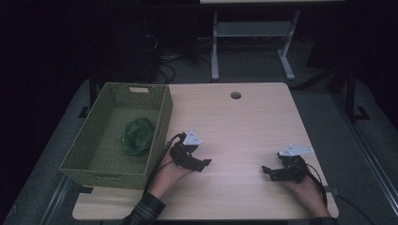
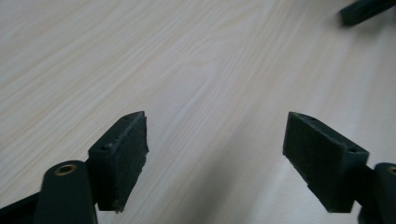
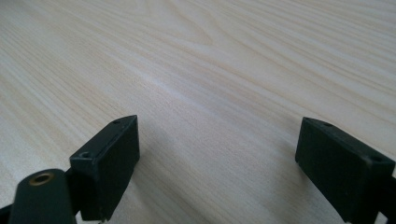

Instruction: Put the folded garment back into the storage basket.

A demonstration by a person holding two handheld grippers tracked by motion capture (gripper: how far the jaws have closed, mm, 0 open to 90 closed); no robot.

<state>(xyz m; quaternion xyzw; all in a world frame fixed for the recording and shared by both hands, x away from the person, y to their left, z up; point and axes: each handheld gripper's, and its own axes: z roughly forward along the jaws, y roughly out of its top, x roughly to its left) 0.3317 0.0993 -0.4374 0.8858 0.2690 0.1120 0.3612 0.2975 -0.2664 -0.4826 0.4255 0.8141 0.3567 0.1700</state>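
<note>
My left gripper (image 1: pixel 206 162) low over table (image 1: pixel 244 122), jaws spread wide, nothing between. My right gripper (image 1: pixel 265 171) likewise wide, empty, facing it across bare wood. Basket (image 1: pixel 110 173) just beside left hand (image 1: pixel 169 176); green cloth (image 1: pixel 138 136) inside. Front edge near both wrists.

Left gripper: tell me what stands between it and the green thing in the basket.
The basket's near-side wall stands between them. The left gripper is low over the table just outside that wall, jaws open and empty, pointing away toward the right gripper. The green thing lies inside on the basket floor.
</note>
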